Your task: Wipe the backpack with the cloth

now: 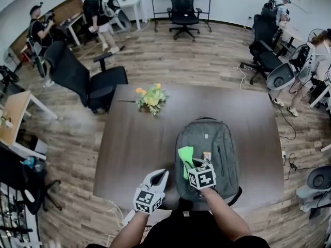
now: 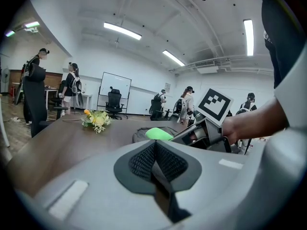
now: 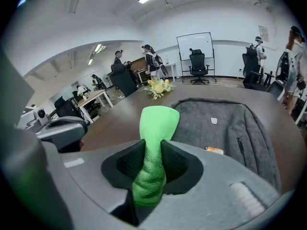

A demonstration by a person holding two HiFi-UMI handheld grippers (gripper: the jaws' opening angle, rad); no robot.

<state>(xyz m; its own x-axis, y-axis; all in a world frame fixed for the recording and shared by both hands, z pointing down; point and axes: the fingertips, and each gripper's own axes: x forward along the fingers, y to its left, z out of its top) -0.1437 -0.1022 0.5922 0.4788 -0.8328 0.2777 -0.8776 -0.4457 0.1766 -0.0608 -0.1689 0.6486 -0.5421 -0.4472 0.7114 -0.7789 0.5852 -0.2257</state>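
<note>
The left gripper (image 1: 158, 179) sits closest, over the near edge of the bench (image 1: 134, 138), just left of the backpack (image 1: 217, 149) and apart from it. In the left gripper view its jaws are pressed together with nothing between them (image 2: 154, 159).

The right gripper (image 1: 190, 165) is over the near left part of the backpack, clenched on the cloth (image 1: 185, 156). In the right gripper view the jaws (image 3: 152, 162) pinch the green cloth (image 3: 158, 123) at its middle. One end sticks out past the jaws toward the backpack (image 3: 230, 123). Whether the cloth touches the fabric cannot be told.

The grey backpack lies flat on the dark bench, front side up, top pointing away from the person. A small orange label (image 1: 207, 156) sits on it just right of the cloth. A bunch of yellow flowers (image 1: 151, 98) lies on the far side of the bench, well apart from the backpack.

Black office chairs (image 1: 83, 79) stand on the wood floor beyond the bench, and several people stand or sit along the walls.
</note>
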